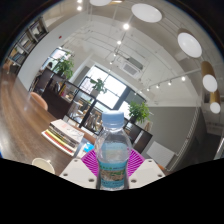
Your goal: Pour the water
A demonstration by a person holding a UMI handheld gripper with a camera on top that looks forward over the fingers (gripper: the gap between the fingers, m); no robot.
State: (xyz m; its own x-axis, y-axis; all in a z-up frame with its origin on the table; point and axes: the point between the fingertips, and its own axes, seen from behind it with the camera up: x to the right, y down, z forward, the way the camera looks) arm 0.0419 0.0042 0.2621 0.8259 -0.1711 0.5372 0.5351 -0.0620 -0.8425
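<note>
Between the magenta pads (88, 158) of the tongs (115, 170), a clear plastic water bottle (115, 152) with a blue label and white cap, upright, pressed from both sides. Clamped on the bottle, tilted upward toward a white ceiling (150, 50) with round lights. Beyond, a wooden desk (40, 135), potted plants (138, 113) and a bright window (108, 92).
</note>
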